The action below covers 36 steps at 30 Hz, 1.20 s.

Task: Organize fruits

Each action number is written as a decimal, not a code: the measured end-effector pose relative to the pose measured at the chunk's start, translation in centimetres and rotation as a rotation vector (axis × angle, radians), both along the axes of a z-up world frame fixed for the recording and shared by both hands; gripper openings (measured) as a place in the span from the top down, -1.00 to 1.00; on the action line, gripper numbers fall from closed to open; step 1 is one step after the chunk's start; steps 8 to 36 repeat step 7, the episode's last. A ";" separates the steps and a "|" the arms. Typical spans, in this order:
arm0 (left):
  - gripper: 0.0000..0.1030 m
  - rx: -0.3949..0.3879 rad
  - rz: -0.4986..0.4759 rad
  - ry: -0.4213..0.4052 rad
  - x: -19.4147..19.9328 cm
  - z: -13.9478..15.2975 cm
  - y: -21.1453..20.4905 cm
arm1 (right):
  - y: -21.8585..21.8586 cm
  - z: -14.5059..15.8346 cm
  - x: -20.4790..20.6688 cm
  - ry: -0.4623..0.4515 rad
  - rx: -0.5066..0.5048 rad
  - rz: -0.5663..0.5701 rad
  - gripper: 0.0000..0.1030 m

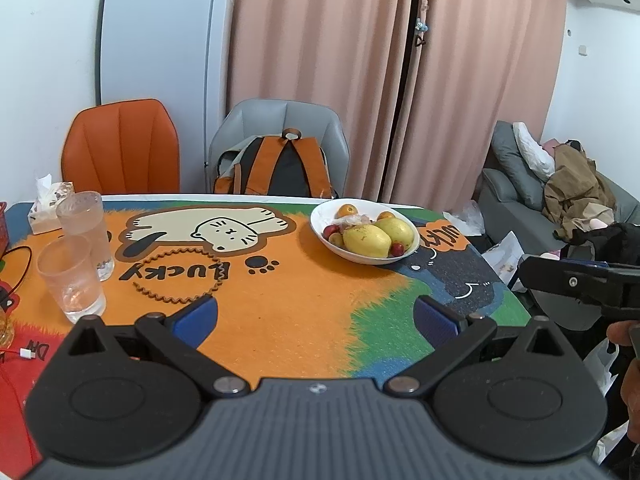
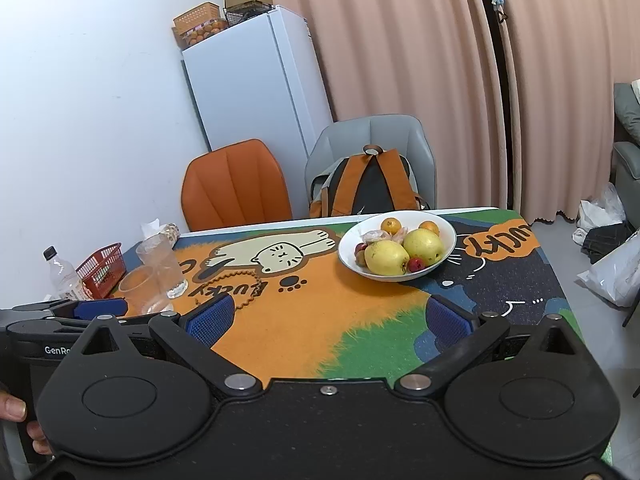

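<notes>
Left wrist view: the left gripper point(image 1: 314, 318) hovers with its jaws wide apart and empty, as does the right gripper point(image 2: 328, 320). Two clear cups point(image 1: 80, 256) stand ahead to its left. Farther ahead and slightly right, one white bowl point(image 1: 320, 222) holds two yellow-green pears point(image 1: 366, 240), two oranges point(image 1: 347, 211) and several small red fruits point(image 1: 330, 231).

Pink curtains point(image 2: 420, 80) hang behind an orange chair point(image 2: 236, 186), a grey chair point(image 2: 372, 136) and a white fridge point(image 2: 256, 80).
</notes>
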State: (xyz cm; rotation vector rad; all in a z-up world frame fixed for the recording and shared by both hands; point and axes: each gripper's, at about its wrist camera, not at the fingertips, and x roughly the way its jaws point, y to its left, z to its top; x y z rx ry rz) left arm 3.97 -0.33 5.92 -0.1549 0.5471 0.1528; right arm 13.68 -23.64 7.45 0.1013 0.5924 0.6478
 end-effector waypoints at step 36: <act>-1.00 -0.005 0.001 0.004 0.1 -0.2 -0.1 | -0.1 -0.2 0.1 0.006 0.000 -0.003 -1.00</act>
